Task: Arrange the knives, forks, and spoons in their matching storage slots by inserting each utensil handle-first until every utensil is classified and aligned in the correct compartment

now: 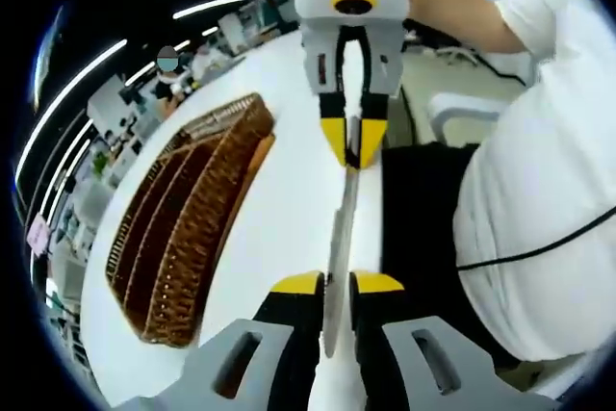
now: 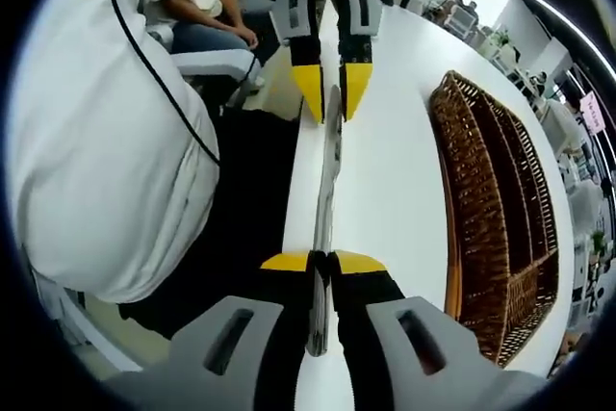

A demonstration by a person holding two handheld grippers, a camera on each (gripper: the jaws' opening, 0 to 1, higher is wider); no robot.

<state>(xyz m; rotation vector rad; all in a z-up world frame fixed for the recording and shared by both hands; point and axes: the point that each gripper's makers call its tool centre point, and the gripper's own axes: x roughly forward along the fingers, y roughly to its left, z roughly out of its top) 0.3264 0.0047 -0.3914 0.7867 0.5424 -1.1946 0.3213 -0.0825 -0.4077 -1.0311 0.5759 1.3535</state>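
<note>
A long silver knife (image 1: 339, 228) hangs level over the near edge of the white table (image 1: 289, 190), held at both ends. In the left gripper view my left gripper (image 1: 337, 286) is shut on one end, and my right gripper (image 1: 352, 141) comes in from the top, shut on the other end. In the right gripper view my right gripper (image 2: 324, 263) clamps the near end of the knife (image 2: 327, 180), and my left gripper (image 2: 331, 93) pinches the far end. A brown wicker tray (image 1: 183, 228) with long slots lies on the table beside the knife; its slots (image 2: 500, 209) look bare.
A person in a white shirt (image 2: 106, 141) stands close against the table edge. A black floor gap (image 1: 423, 209) runs beside the table. A white chair (image 2: 207, 64) and another person's hands sit behind. Shelves and desks line the room's far side.
</note>
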